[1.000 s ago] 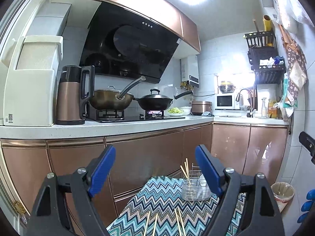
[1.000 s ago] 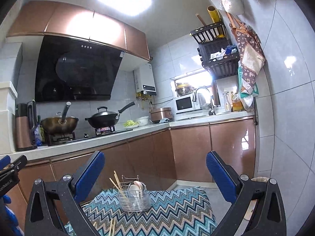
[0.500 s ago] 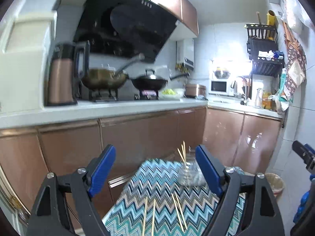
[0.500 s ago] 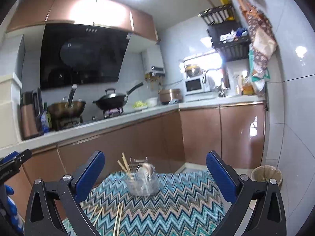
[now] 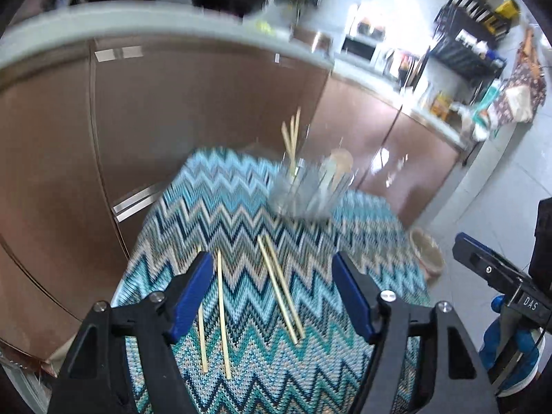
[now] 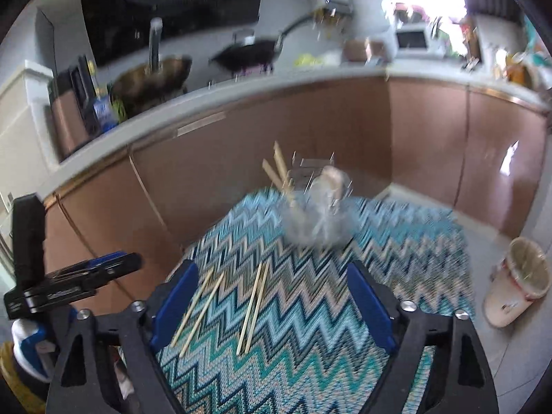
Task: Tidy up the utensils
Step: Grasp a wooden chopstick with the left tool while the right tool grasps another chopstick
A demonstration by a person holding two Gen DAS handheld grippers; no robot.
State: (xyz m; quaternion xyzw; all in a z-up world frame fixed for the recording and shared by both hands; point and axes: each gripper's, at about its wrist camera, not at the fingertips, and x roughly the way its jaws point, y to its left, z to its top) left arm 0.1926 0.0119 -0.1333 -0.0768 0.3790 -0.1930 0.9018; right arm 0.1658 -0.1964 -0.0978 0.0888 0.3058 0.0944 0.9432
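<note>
Chopsticks (image 5: 280, 288) on cloth below both tools (image 5: 272, 296) (image 6: 272, 305), jaws narrowing, empty.

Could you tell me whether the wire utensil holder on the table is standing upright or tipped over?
Upright: the wire holder stands on the zigzag tablecloth, with chopsticks sticking up from it.

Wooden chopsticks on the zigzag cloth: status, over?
Both grippers, left and right, open, empty, jaws just narrowed. Four loose wooden chopsticks flat on cloth; wire holder behind. Nothing blocking.
</note>
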